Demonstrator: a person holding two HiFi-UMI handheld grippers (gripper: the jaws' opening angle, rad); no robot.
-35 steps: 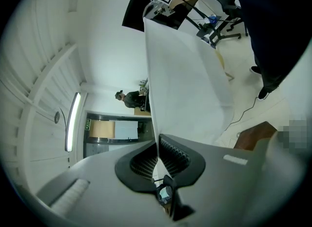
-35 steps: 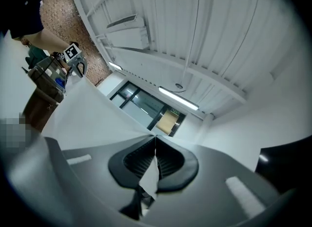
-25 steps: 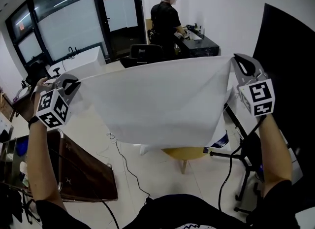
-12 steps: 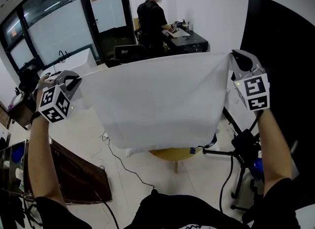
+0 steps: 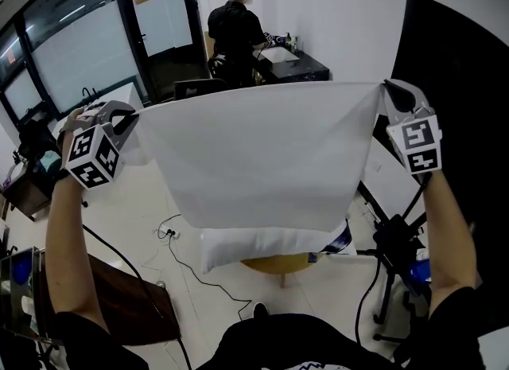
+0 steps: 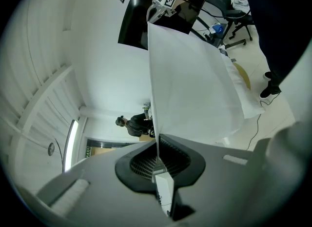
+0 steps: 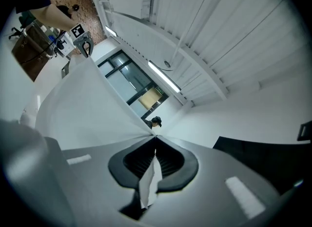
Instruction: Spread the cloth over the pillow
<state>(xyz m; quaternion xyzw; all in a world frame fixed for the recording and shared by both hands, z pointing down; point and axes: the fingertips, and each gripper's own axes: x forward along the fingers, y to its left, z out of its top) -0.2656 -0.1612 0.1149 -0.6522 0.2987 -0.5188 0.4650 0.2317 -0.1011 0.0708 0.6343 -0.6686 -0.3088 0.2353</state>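
clenching cloth (image 5: 254, 153) top corners in left gripper (image 5: 126, 118) and right gripper (image 5: 391, 90). stretching it wide and flat, well up, letting lower edge hang above pillow (image 5: 262, 246) on stool (image 5: 278, 264). likely aiming for even drape, no folds.

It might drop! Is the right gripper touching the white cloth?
Touching. The right gripper view shows the right gripper shut on a corner of the cloth.

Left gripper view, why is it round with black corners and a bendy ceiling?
Left gripper view: a wide-angle lens curves the ceiling, darkens the corners and makes the left tongs, shut on the cloth, look huge. Right gripper view: the same round bend. Head view: milder bend, even light.
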